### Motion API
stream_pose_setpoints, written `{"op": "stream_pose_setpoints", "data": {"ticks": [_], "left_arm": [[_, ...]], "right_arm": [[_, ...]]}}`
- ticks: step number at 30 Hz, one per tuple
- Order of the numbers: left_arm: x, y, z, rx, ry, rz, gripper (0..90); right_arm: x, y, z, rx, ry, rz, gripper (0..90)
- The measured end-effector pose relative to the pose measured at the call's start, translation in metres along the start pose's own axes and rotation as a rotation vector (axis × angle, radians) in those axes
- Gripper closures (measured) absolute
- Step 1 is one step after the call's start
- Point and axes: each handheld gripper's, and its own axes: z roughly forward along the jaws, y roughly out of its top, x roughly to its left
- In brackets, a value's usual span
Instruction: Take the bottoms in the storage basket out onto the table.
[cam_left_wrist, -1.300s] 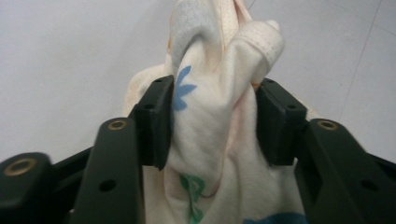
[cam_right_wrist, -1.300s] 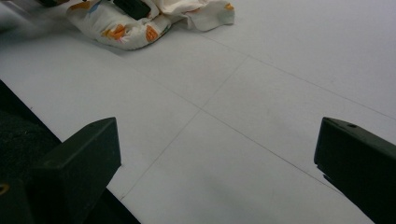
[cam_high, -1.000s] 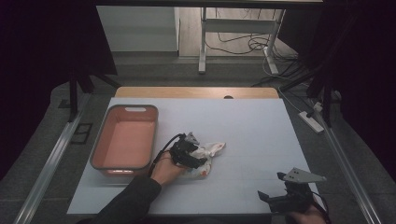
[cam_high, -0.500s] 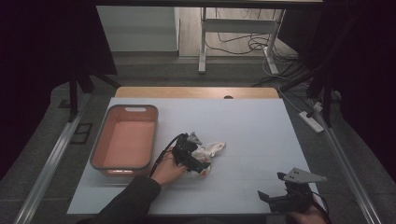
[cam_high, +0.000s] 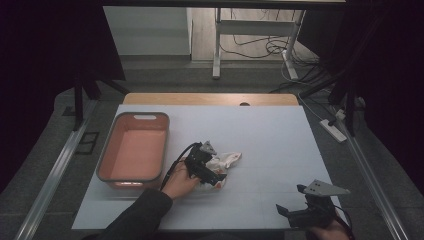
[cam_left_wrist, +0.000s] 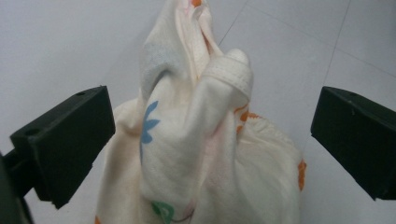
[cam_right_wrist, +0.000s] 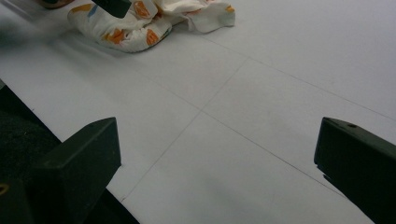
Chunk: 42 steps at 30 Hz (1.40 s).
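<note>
A crumpled cream cloth (cam_high: 223, 163) with orange and blue prints lies near the middle of the white table. My left gripper (cam_high: 210, 172) hovers right over it. In the left gripper view the cloth (cam_left_wrist: 201, 140) bunches up between the two wide-apart jaws, which stand open on either side without pinching it. My right gripper (cam_high: 300, 212) rests open at the table's near right edge, nothing between its jaws. From the right gripper view the cloth (cam_right_wrist: 140, 21) lies farther off at the upper left.
An empty pink bin (cam_high: 134, 150) sits on the left part of the table (cam_high: 280, 140), just left of my left hand. A power strip (cam_high: 332, 129) lies off the table's right edge. Dark floor and table legs lie beyond.
My left gripper has shifted slightly lower and to the right over the cloth. The right gripper has stayed where it was.
</note>
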Motion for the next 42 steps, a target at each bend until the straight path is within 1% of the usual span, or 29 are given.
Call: {"op": "stream_pose_setpoints", "data": {"ticks": [3, 4, 5, 8, 12, 16, 21, 24, 27, 32, 34, 38, 42], "left_arm": [[0.001, 0.0, 0.0, -0.002, -0.016, 0.006, 0.0], [0.002, 0.001, -0.001, -0.008, -0.031, 0.008, 0.0], [0.002, 0.001, -0.001, -0.008, -0.031, 0.008, 0.0], [0.002, 0.001, -0.003, -0.023, -0.054, 0.006, 0.0], [0.002, 0.003, -0.006, -0.038, -0.068, 0.008, 0.0], [0.001, 0.004, -0.01, -0.043, -0.068, 0.012, 0.0], [0.0, 0.005, -0.012, -0.058, -0.084, 0.018, 0.0], [0.0, 0.005, -0.015, -0.069, -0.09, 0.015, 0.0], [-0.001, 0.005, -0.018, -0.074, -0.082, 0.02, 0.0], [-0.001, 0.006, -0.024, -0.074, -0.065, 0.015, 0.0], [-0.001, 0.006, -0.026, -0.078, -0.065, 0.016, 0.0], [-0.003, 0.007, -0.031, -0.083, -0.055, 0.023, 0.0], [-0.004, 0.008, -0.037, -0.091, -0.047, 0.015, 0.0]], "right_arm": [[0.0, 0.0, 0.0, 0.0, 0.0, -0.001, 0.9], [0.0, 0.0, 0.0, 0.0, 0.0, 0.0, 0.9], [0.0, 0.0, 0.0, 0.0, 0.0, 0.0, 0.9], [0.0, 0.0, 0.0, 0.0, 0.0, 0.001, 0.9], [0.0, 0.0, 0.0, 0.0, 0.0, 0.0, 0.9], [0.0, 0.0, 0.0, -0.001, 0.0, 0.001, 0.9], [0.0, 0.0, 0.0, -0.001, -0.001, 0.0, 0.9], [0.0, 0.0, 0.0, -0.001, 0.0, 0.001, 0.9], [0.0, 0.0, 0.0, -0.001, 0.0, 0.0, 0.9], [0.0, 0.0, 0.0, 0.0, 0.001, 0.0, 0.9], [0.0, 0.0, 0.0, 0.0, 0.001, 0.001, 0.9], [0.0, 0.0, 0.0, 0.0, 0.001, 0.001, 0.9], [0.0, 0.0, 0.0, 0.0, 0.001, 0.001, 0.9]]}}
